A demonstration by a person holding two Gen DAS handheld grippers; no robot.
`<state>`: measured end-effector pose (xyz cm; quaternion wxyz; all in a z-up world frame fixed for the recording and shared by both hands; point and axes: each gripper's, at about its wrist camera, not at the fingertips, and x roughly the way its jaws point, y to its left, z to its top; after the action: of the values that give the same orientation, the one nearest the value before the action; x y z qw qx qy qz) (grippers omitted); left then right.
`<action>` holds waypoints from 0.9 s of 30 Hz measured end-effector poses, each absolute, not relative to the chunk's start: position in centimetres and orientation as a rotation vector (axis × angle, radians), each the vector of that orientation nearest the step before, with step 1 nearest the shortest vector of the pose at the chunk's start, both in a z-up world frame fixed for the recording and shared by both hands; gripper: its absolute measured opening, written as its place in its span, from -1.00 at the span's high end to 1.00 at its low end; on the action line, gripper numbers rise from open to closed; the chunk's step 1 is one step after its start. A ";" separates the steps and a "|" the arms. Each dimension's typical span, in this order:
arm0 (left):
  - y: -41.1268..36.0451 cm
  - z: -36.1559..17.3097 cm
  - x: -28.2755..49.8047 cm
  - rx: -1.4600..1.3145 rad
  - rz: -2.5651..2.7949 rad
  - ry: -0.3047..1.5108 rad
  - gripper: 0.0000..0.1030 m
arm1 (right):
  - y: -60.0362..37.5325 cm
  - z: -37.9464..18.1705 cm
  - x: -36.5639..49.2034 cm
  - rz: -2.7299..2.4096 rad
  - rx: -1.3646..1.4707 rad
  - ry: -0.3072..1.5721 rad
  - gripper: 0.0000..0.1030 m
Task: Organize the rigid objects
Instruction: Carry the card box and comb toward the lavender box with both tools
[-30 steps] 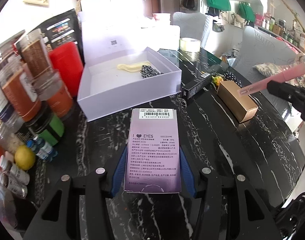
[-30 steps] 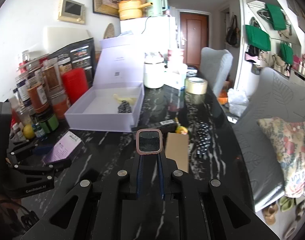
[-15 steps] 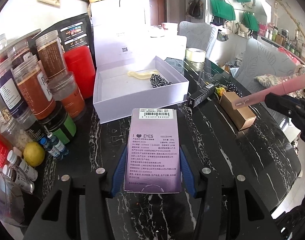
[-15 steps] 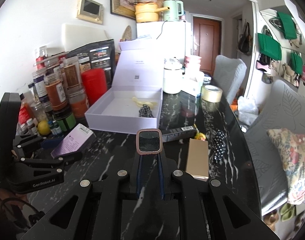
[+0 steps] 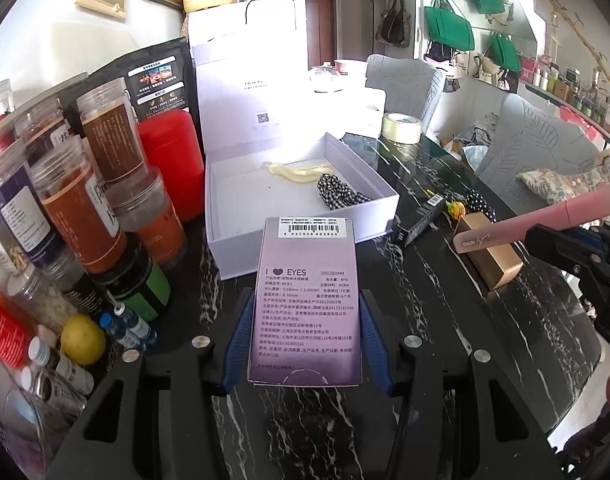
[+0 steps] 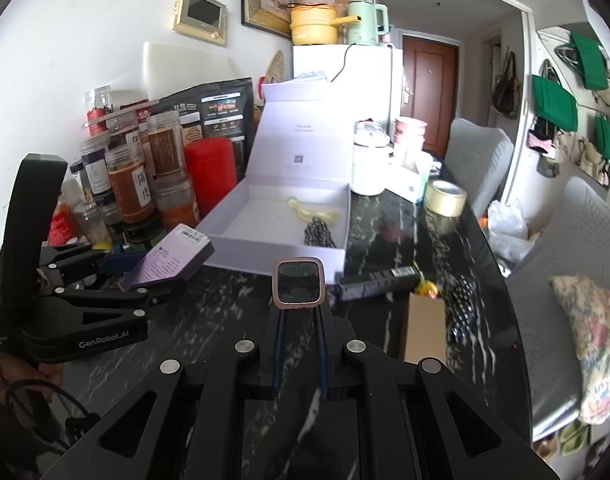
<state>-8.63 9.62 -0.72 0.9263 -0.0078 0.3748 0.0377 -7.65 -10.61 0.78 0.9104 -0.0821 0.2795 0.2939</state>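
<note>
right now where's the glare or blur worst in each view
Left wrist view: the open lid of the white box is blown out by window light, its print barely legible, while the purple carton stays sharp. Right wrist view: the right side smears, tape roll and gold box soft; strong fisheye bending in both.

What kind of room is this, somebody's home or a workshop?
It looks like a lived-in home, probably a dining area: a dark marble table crowded with food jars, a fridge with a yellow pot on top, and handbags hanging on the wall.
</note>
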 end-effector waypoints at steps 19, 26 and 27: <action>12.3 1.7 -2.4 0.019 0.151 0.758 0.02 | -6.4 2.2 -1.9 0.681 -0.228 0.549 0.74; 13.1 1.7 0.1 0.015 0.151 0.766 0.02 | -5.2 2.7 0.6 0.709 -0.221 0.543 0.74; 13.3 1.7 0.5 0.014 0.151 0.768 0.02 | -5.1 2.6 1.0 0.711 -0.220 0.544 0.74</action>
<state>0.48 13.25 1.66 0.9243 0.0071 0.3745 0.0735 1.02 -5.07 2.65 0.8957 -0.1060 0.2627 0.3429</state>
